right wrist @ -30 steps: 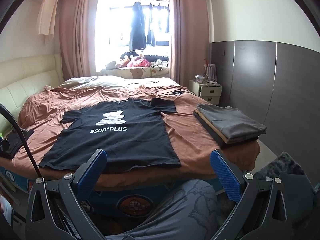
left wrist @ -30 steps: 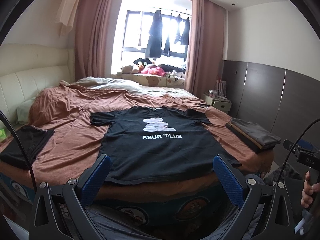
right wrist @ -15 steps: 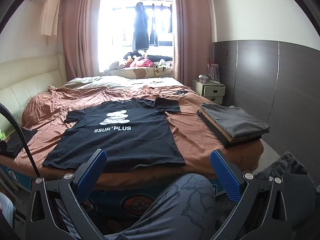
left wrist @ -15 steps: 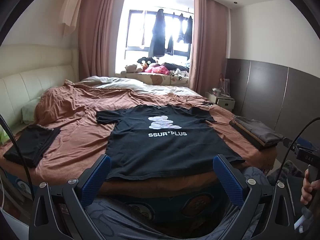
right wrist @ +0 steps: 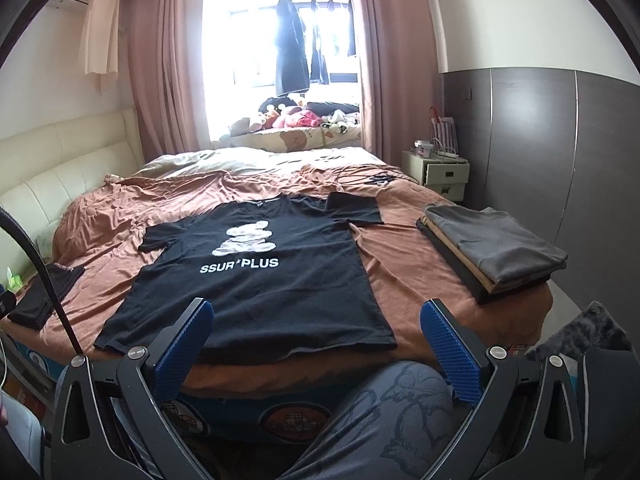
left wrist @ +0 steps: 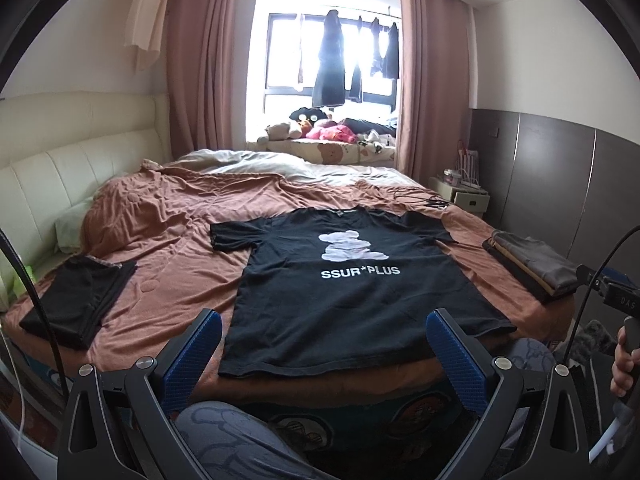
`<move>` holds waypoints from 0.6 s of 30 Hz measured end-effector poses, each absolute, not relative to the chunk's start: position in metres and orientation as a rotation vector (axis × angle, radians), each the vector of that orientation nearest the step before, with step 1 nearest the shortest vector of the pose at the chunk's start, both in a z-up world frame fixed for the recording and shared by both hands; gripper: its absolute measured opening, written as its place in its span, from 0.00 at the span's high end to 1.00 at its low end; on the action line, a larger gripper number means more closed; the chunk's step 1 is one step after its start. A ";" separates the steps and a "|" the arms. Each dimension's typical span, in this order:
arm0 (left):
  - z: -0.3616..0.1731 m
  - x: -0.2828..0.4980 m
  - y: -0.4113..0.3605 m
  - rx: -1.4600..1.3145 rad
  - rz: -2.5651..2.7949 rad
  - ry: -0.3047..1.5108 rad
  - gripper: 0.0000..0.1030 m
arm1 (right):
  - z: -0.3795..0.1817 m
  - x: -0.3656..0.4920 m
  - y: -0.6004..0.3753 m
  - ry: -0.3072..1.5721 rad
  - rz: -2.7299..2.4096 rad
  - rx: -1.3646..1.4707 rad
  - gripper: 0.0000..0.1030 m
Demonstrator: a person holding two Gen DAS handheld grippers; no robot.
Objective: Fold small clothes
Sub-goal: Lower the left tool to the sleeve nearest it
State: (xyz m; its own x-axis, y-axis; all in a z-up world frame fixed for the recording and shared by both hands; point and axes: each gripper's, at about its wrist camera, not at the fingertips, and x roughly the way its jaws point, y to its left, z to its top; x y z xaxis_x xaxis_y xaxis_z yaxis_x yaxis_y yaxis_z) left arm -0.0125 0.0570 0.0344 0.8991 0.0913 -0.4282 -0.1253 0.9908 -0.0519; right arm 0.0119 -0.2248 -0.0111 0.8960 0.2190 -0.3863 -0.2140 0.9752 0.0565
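While the left hand-held gripper [left wrist: 320,354] and right hand-held gripper [right wrist: 316,344] hung wide open and empty, the black T-shirt [left wrist: 352,288] lay flat and unfolded ahead on the bed [left wrist: 168,240], folded stacks [right wrist: 492,252] already done beside it.

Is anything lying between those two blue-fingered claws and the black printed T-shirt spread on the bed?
Nothing visible does. The black printed T-shirt lies flat on the brown bedsheet; the open left gripper and right gripper face its hem across bare air.

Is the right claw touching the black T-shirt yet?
Apart. In the right wrist view the right claw is open and held short of the bed, above the person's knee; the black T-shirt lies flat beyond it.
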 end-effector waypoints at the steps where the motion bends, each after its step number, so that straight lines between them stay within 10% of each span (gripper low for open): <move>1: 0.035 -0.009 0.060 -0.077 0.115 0.441 0.00 | -0.011 0.015 -0.226 0.399 0.226 0.012 0.00; 18: 0.032 0.069 0.114 -0.145 0.180 0.536 0.00 | -0.001 0.113 -0.190 0.441 0.230 -0.049 0.00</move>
